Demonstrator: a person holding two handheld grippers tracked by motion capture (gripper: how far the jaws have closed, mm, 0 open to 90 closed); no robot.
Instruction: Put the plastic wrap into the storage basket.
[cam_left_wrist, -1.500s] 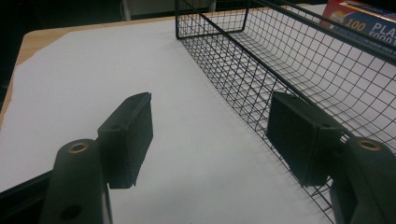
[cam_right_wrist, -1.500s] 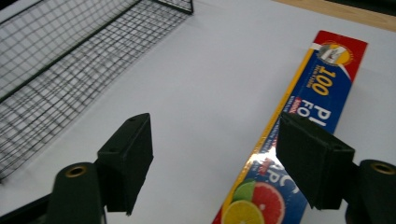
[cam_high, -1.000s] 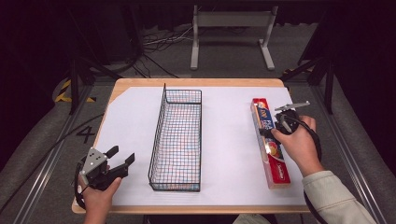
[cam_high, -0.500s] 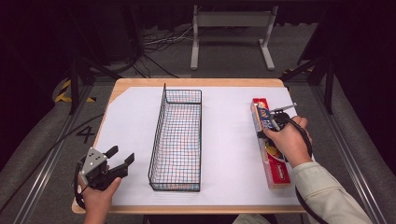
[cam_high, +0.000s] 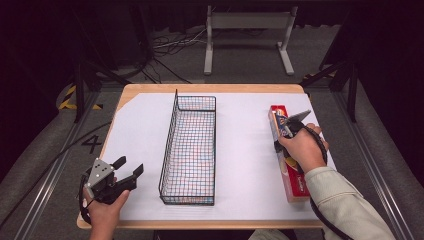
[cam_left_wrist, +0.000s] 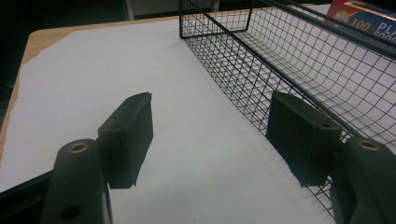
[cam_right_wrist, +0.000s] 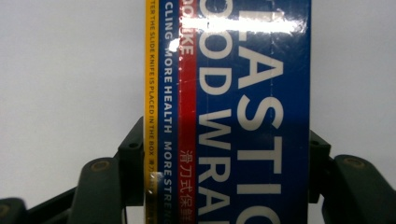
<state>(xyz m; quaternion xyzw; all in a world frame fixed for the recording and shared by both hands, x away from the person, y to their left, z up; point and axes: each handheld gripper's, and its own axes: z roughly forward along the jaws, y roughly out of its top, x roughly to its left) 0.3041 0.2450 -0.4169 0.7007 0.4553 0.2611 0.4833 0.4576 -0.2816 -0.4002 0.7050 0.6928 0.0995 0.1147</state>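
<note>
Right gripper (cam_high: 286, 131), lowered since the earlier high views onto the far half of the plastic wrap box (cam_high: 287, 165); its jaws have just been closing and now flank the box's long sides, apparently clamped, though pad contact is hard to confirm. A lift appears next. Left of it, bare paper, then the wire basket (cam_high: 190, 145); to its right, the table edge (cam_high: 325, 150) lies near. Left gripper (cam_high: 127, 172) rests with jaws apart, empty, beside the basket's near end.

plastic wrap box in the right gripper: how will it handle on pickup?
The plastic wrap box looks like stiff cardboard, so probably no sag. Its glossy faces may slip. The right gripper straddles it nearer its far end, so the near end may dip.
</note>
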